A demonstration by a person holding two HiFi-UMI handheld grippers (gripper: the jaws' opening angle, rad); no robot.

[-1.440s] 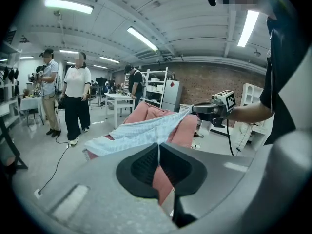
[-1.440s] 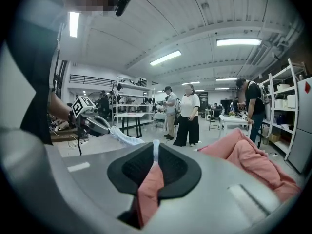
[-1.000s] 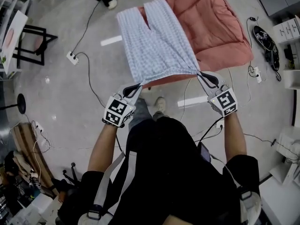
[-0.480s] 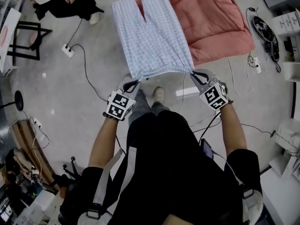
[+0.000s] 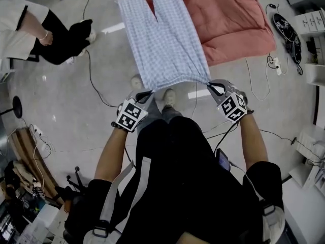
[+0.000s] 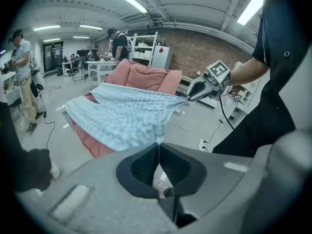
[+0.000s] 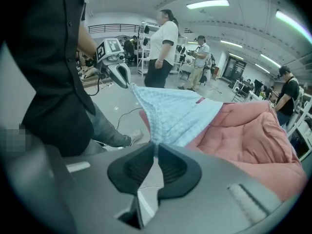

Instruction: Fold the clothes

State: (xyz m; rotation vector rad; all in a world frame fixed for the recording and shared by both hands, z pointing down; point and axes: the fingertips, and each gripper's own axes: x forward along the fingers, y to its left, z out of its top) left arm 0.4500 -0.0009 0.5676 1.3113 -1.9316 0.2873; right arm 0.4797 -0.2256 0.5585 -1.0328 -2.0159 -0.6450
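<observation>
Two corners of the waistband of a pair of pale blue checked trousers [image 5: 162, 39] are gripped, one by each tool. The left hand-held gripper [image 5: 146, 93] is closed on the corner at the left of the head view, and the right hand-held gripper [image 5: 213, 87] is closed on the opposite corner. In each gripper view a small fold of the cloth is seen nipped between pads that almost meet. The waistband is drawn fairly straight between the two tools, just in front of the person's body. The garment is spread out away from the person, its two legs parting at the far end. Most of it is held over a salmon-pink quilt [image 5: 231, 19] that lies on the grey floor [image 5: 66, 100], while the leg at the left of the head view reaches past the quilt's edge. Whether the leg ends rest on the quilt cannot be told. A black cable [image 5: 94, 78] is trailed across the floor beside the trousers, and a bystander [image 5: 30, 32] is seen at the upper left. At the right edge of the head view a set of white drawers [image 5: 311, 30] is stood; the fronts are shut, so the contents cannot be made out.
</observation>
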